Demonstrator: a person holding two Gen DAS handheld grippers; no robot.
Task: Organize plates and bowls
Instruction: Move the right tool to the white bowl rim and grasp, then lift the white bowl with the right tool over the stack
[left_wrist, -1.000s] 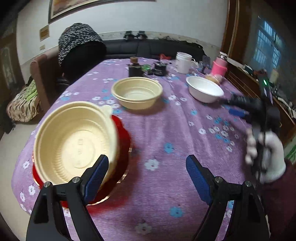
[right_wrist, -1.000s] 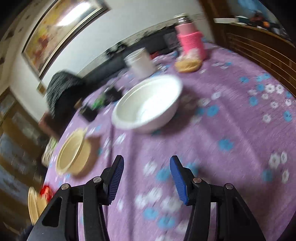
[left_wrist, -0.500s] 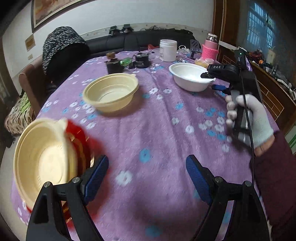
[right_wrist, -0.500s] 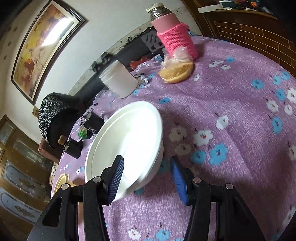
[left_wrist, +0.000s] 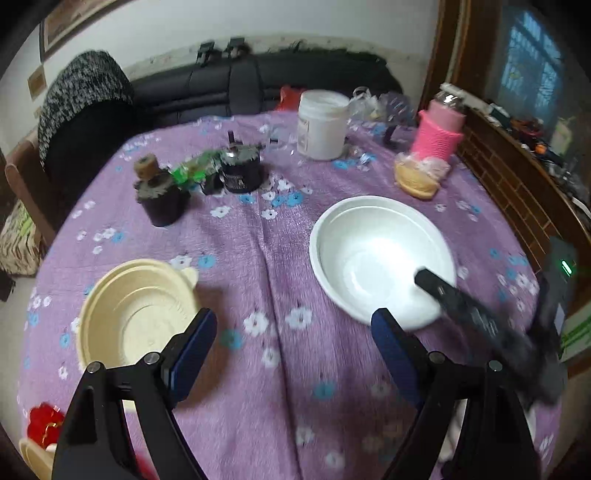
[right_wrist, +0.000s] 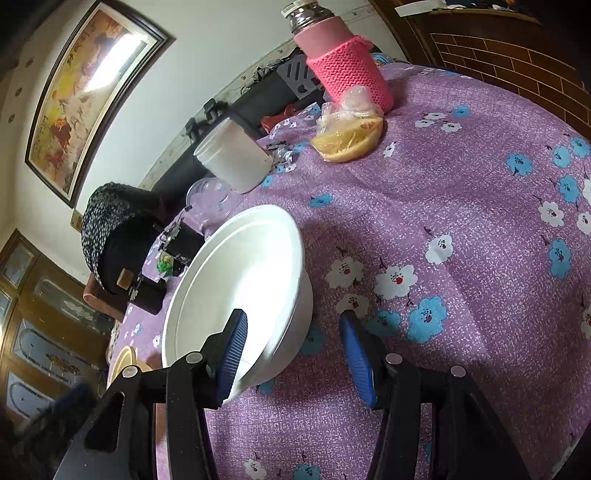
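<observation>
Our left gripper has swung away from the red plate, now at 8 o'clock at the frame edge, and faces the cream bowl and the white bowl. We judge the stacking of bowls comes next. Its jaws stand wide and hold nothing. Our right gripper has closed in on the white bowl: the rim sits between its half-open fingers, one finger inside the bowl, perhaps touching, the other outside and clear, so not gripped yet. Beyond, at 12 o'clock, stands a pink flask.
</observation>
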